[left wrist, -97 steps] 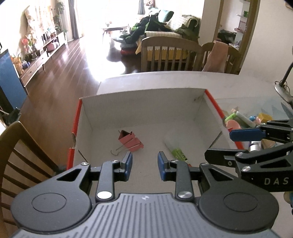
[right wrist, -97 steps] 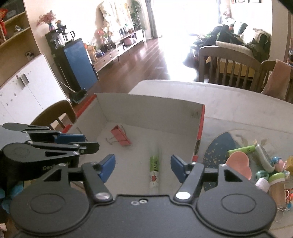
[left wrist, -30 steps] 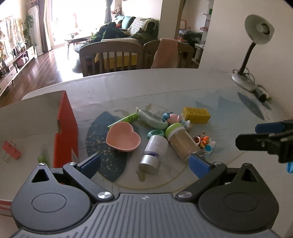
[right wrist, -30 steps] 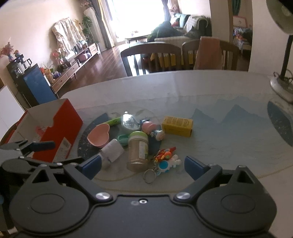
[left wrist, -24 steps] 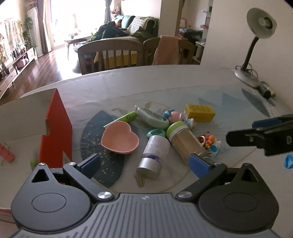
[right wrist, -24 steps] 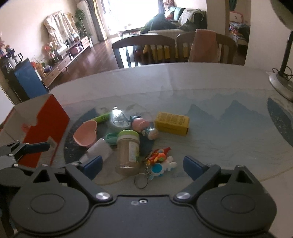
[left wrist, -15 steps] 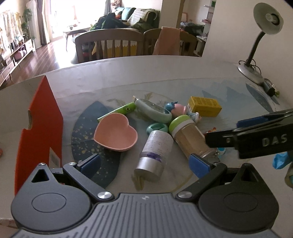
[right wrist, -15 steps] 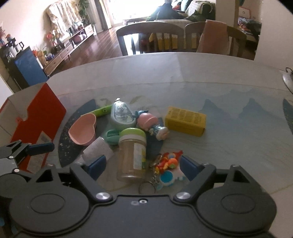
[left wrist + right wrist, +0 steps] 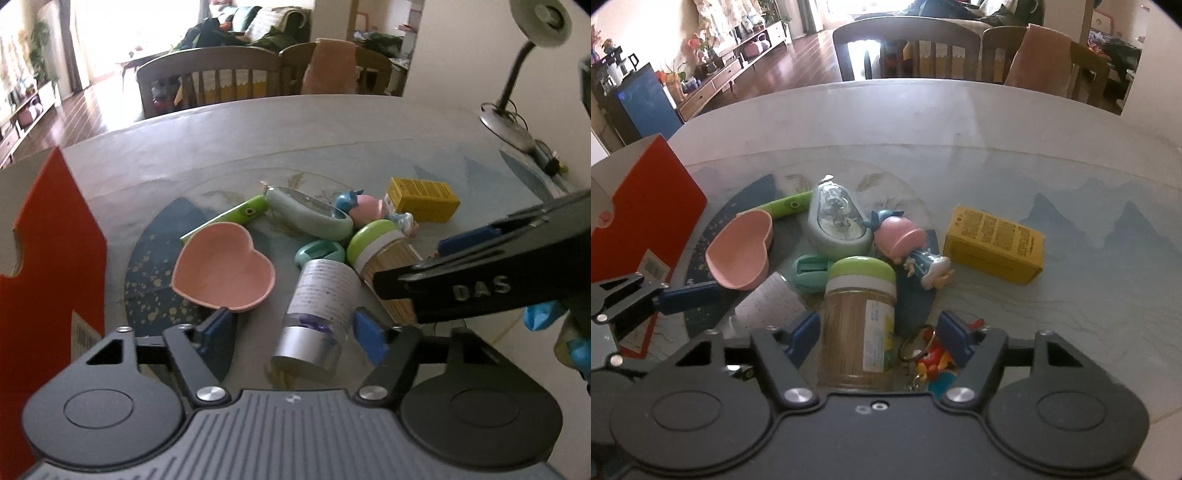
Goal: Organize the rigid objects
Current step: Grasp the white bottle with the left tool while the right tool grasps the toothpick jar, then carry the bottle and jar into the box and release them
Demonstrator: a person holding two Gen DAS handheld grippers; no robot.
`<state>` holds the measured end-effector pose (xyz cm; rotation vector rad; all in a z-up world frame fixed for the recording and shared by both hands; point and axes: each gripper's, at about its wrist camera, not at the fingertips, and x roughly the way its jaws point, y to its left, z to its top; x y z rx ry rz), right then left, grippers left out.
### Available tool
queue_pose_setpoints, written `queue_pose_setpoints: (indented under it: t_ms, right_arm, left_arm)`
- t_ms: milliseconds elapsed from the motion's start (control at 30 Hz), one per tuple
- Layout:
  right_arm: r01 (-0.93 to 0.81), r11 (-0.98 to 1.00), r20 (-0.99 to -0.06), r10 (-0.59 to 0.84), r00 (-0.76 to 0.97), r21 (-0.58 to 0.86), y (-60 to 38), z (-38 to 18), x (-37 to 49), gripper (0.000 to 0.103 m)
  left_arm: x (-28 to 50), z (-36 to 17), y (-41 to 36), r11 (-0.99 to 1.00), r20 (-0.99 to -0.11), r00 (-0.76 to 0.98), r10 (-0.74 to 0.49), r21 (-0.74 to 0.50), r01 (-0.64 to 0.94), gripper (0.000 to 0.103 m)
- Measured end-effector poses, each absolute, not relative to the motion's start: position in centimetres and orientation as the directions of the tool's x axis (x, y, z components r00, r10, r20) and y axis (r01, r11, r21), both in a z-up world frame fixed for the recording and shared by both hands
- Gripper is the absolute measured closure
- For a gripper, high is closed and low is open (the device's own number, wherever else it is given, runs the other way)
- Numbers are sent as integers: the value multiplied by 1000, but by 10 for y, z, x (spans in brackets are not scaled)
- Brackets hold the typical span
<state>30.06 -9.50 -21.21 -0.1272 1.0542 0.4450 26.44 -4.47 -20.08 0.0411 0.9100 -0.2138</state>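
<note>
**Both grippers down over the pile, jaws narrowing**

Both tools have dropped from above the box to the clutter; jaws have just been closing. Left gripper (image 9: 293, 330) brackets the silver-capped bottle (image 9: 319, 308), lying flat, pads not yet touching; right gripper (image 9: 877, 332) likewise brackets the green-lidded jar (image 9: 858, 314). Judged light, stiff, smooth, prone to rolling; grip mid-barrel. Beyond: pink heart dish (image 9: 223, 269), yellow box (image 9: 993, 243).

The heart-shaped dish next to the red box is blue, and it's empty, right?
Not quite. The heart-shaped dish is pink, not blue, as the left wrist view shows. It does lie next to the red box, and it is empty.
</note>
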Motion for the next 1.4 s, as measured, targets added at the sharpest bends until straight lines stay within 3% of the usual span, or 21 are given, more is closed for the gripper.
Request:
queue_pose_setpoints:
  t_ms: [200, 300, 467, 833, 1400]
  right_arm:
    - [-433, 897, -870, 284, 402, 93, -86, -221, 300, 53]
    - [-440, 894, -869, 280, 408, 82, -84, -222, 299, 53]
    - [-444, 892, -858, 293, 422, 86, -83, -216, 298, 59]
    - [-399, 909, -847, 306, 436, 123, -100, -193, 282, 60]
    - [-419, 889, -752, 403, 521, 186, -112, -121, 232, 61]
  left_arm:
    - [263, -203, -59, 965, -779, 602, -174, -13, 262, 51]
    - [263, -205, -64, 961, -781, 601, -167, 9, 278, 62]
    - [264, -205, -64, 961, -786, 595, -166, 6, 276, 63]
    - [251, -188, -59, 962, -783, 590, -196, -38, 269, 63]
    - [219, -135, -41, 968, -764, 602, -231, -118, 221, 63]
